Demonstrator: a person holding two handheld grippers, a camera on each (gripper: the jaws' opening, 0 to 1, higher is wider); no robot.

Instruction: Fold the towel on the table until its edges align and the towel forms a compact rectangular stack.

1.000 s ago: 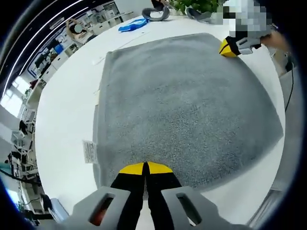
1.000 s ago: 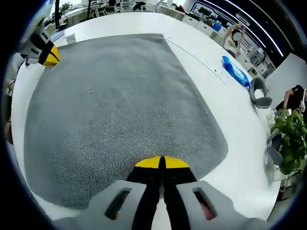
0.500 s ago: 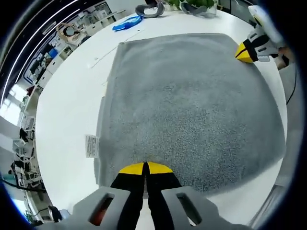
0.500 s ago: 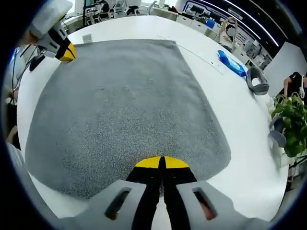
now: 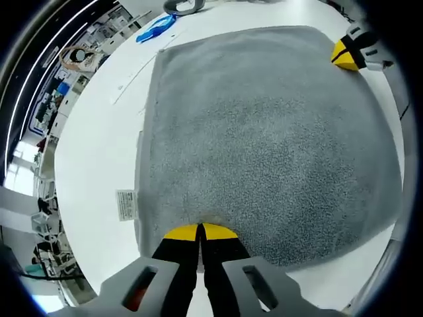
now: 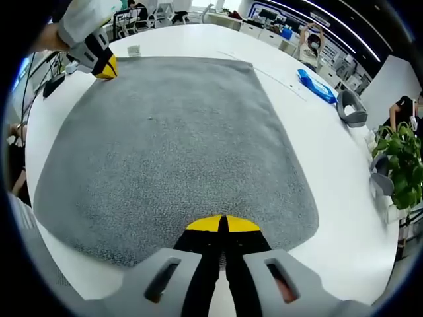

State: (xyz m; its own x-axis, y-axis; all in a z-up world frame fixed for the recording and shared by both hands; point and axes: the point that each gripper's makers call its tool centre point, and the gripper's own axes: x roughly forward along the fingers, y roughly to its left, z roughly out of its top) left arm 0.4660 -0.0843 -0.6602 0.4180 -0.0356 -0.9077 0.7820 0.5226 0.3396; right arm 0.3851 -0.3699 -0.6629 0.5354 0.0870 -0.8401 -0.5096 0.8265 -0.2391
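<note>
Since a second ago both views have been carried further over the grey towel [image 5: 264, 139], so that its far edge is seen closer and the other hand-held gripper has slid toward the upper corner of each view; the towel itself appears not to have been shifted on the white worktop [image 5: 92, 152]. The left hand-held gripper [image 5: 199, 232] is seen with its yellow-tipped jaws pressed together at the towel's near edge, and the right hand-held gripper [image 6: 223, 224] is closed in the same way on the opposite part of that edge (cloth between the jaws is likely but cannot be made out, since the tips cover the hem). The towel lies spread flat in what looks like a single broad layer, with a white label [image 5: 125, 203] sticking out at one side, so the fold is judged to be barely begun: an edge has been taken at two points, and the lifting, carrying over, aligning and any further halving are all left. The towel's near corners are cut off by the view's edge, and the blue object [image 6: 317, 86] and the plant [image 6: 402, 165] at the worktop's far side are too small to identify further.
</note>
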